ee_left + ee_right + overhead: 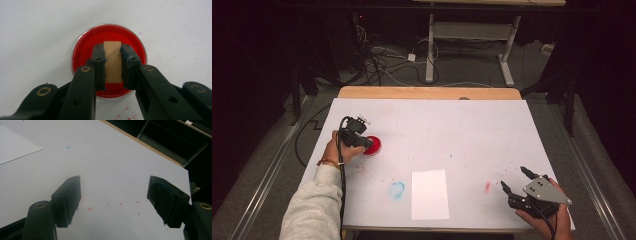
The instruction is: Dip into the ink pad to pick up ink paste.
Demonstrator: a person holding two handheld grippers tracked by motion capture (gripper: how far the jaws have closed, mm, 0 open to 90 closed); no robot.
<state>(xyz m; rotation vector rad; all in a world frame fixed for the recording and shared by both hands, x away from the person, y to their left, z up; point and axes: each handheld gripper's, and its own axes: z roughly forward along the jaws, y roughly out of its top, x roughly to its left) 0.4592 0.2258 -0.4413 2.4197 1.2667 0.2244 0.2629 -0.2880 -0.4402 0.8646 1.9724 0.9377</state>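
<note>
Left gripper view: your left gripper (113,65) clamps a small rectangular wooden block (113,60) over the round red paint-filled dish (82,50); your right gripper (115,202) gapes wide, empty.

Dark room, grey floor (557,125), tangled cables (382,60), white-legged desk (472,30) behind

Overhead light evenly bright on the white tabletop (472,130); surroundings from 9 through 12 to 3 o'clock fall to near black. Soft shadows under fingers (68,200). Mild glare on the red dish rim (82,35). All frames slightly soft, grainy.
</note>
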